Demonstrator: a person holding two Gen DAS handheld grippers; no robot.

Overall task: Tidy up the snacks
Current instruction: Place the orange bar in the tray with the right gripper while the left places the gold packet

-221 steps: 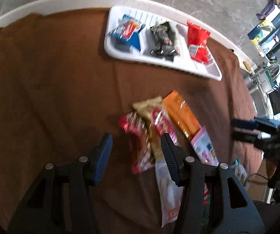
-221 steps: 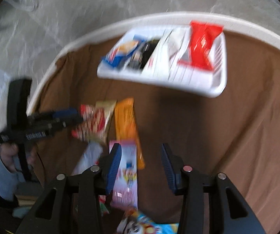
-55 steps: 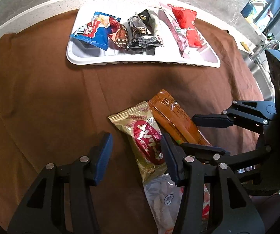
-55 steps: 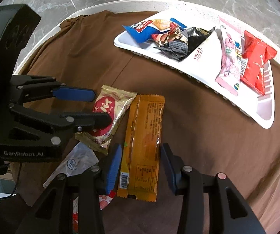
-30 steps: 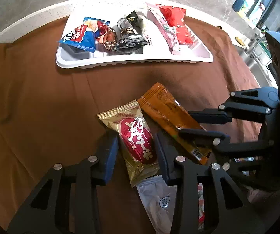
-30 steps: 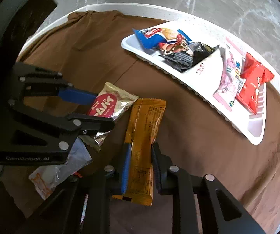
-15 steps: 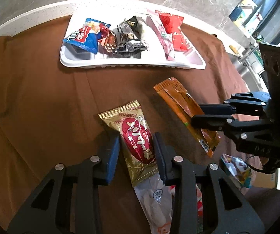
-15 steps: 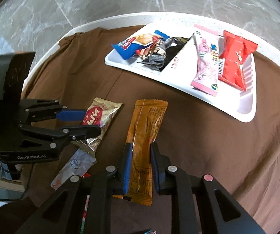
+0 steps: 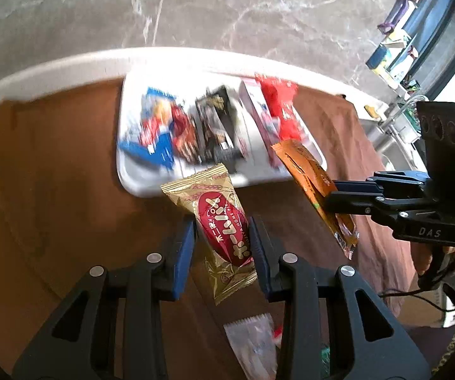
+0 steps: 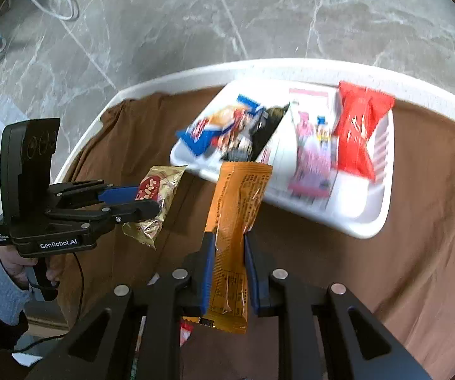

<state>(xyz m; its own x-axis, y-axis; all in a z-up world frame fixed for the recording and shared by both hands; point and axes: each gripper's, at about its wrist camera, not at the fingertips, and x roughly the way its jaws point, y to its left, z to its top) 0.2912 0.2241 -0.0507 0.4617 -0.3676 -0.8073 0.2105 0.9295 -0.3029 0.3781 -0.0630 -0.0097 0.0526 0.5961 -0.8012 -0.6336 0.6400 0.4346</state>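
Gripping gold snack (image 9: 219, 221), left hand-held gripper (image 9: 221, 240), right hand-held gripper (image 10: 227, 262) clamping orange bar (image 10: 237, 209) near white tray (image 10: 376, 218) edge

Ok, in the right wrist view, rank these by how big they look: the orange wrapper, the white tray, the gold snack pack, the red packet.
Largest to smallest, as they appear:
1. white tray
2. orange wrapper, though it is held close to the camera, which inflates it
3. and 4. red packet and gold snack pack look about alike; motion blur prevents ranking them.
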